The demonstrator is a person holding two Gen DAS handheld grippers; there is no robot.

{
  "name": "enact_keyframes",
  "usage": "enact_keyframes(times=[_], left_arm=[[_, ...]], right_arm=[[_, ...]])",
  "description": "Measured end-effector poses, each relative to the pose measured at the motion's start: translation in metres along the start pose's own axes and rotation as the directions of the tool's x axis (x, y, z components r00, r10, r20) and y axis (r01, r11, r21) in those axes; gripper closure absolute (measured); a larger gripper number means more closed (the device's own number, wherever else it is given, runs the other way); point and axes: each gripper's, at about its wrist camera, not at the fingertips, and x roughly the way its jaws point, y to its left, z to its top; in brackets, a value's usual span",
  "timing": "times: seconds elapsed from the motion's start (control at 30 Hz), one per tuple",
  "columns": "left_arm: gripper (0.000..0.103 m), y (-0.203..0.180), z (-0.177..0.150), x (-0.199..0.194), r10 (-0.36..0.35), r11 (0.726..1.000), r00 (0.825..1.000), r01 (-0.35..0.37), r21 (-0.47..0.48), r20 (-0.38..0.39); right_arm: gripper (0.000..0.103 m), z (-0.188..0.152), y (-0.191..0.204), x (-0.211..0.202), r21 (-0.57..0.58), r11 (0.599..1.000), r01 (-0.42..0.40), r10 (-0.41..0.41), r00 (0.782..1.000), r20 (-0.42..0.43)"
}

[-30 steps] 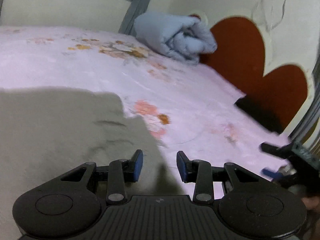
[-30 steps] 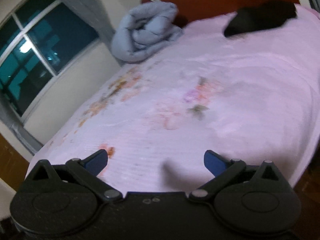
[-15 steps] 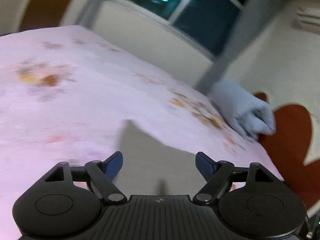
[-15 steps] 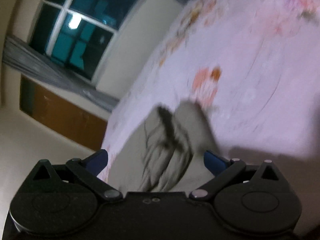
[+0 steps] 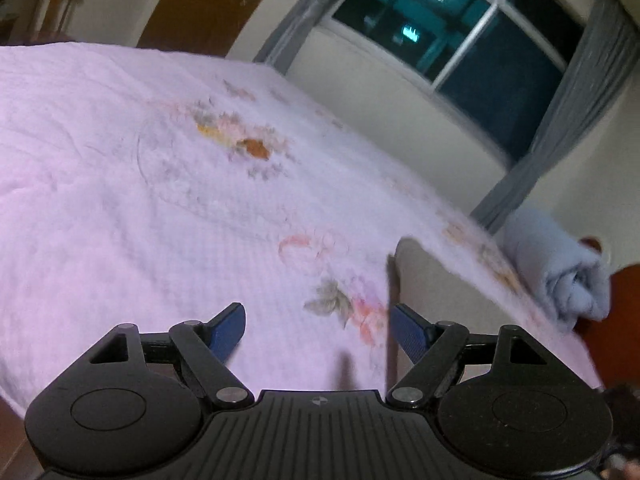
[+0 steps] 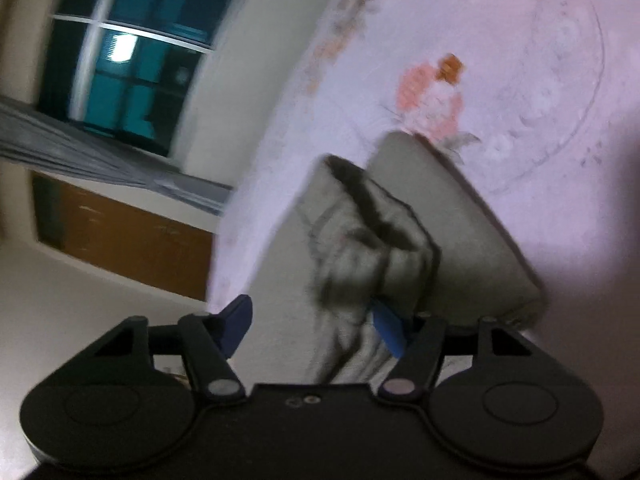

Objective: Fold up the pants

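The grey-beige pants (image 6: 400, 232) lie on the pink floral bedspread (image 6: 520, 60), bunched in dark-edged folds in the right wrist view. My right gripper (image 6: 316, 326) is open just above the bunched cloth, which overlaps its right fingertip (image 6: 390, 330). In the left wrist view a flat corner of the pants (image 5: 436, 284) lies at the right. My left gripper (image 5: 320, 330) is open and empty over the bedspread (image 5: 160, 200), its right fingertip (image 5: 410, 330) by the pants' edge.
A rolled light-blue blanket (image 5: 560, 268) lies at the head of the bed beside a red headboard (image 5: 620, 320). A dark window (image 5: 460, 36) with grey curtains (image 5: 560, 116) is beyond the bed. A wooden door (image 5: 208, 4) stands at the left.
Both cameras have swung round from the headboard side towards the window. My left gripper has opened wider and moved off the pants. My right gripper has come down onto the bunched pants.
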Motion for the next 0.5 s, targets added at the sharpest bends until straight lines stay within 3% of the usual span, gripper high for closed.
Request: enact_keyframes(times=[0.17,0.23,0.3,0.5], left_arm=[[0.024,-0.015,-0.003,0.012,-0.045,0.998,0.998,0.047,0.049,-0.049],[0.024,-0.022,-0.005,0.011,-0.063,0.994,0.994,0.071,0.088,-0.083],[0.024,-0.029,-0.007,0.011,-0.075,0.988,0.992,0.088,0.127,-0.103],[0.020,-0.039,-0.007,0.008,-0.081,0.980,0.990,0.100,0.170,-0.112]], right_arm=[[0.046,0.008,-0.002,0.013,0.061,0.998,0.010,-0.010,1.000,-0.003],[0.073,0.011,-0.005,0.015,0.077,0.997,0.004,-0.003,1.000,-0.020],[0.083,0.014,-0.007,0.018,0.067,0.997,0.031,-0.028,0.999,-0.037],[0.081,0.017,-0.005,0.019,0.064,0.994,0.084,-0.081,0.995,-0.052]])
